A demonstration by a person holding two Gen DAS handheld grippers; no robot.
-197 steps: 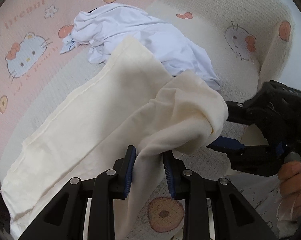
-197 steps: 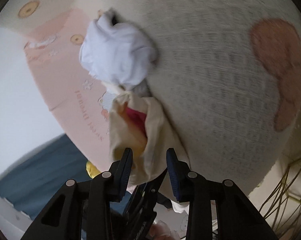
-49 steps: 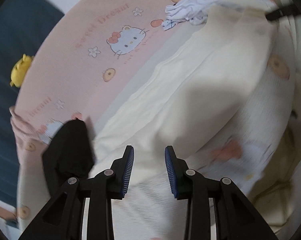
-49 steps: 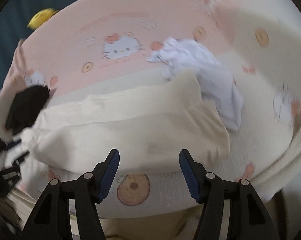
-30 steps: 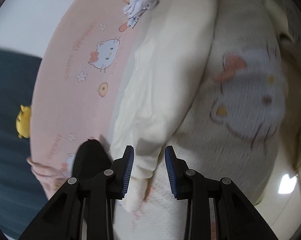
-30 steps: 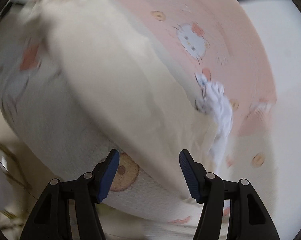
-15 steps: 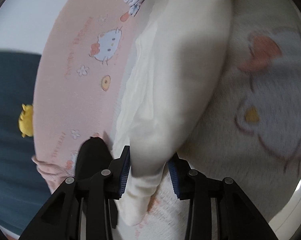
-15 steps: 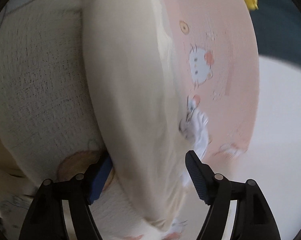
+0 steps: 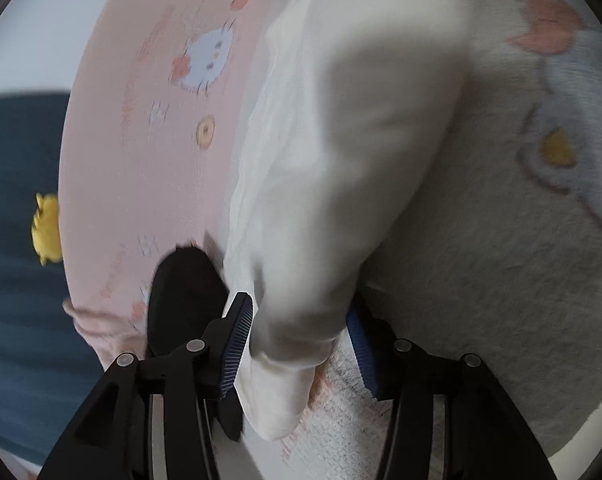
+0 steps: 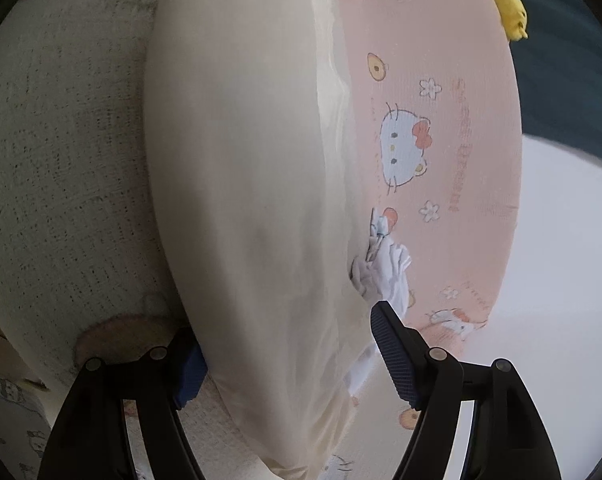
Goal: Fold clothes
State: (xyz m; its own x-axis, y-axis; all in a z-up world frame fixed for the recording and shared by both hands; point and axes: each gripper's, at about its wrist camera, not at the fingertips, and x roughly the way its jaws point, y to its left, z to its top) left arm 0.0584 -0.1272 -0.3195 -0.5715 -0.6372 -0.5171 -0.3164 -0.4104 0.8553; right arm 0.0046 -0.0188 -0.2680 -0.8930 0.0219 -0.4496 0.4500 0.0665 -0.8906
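Cream garment [image 9: 341, 152] lying long and narrow on bed [image 9: 481, 280], straddled at opposite ends by left tool [image 9: 297, 344] and right tool [image 10: 289, 364], both spread wide, unclamped; crosswise folding seemingly left.

Left view motion-blurred, cream garment [image 9: 341, 152] cut off above, perhaps hiding the right jaw tip

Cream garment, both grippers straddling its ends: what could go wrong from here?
1. The right gripper is open around one end of the cream garment, with a white garment beside its fingertip; closing may snag that too.
2. The left gripper is open around the bunched other end; it may pinch only some layers, skewing the fold.
3. A black garment lies beside the left gripper and could get dragged.
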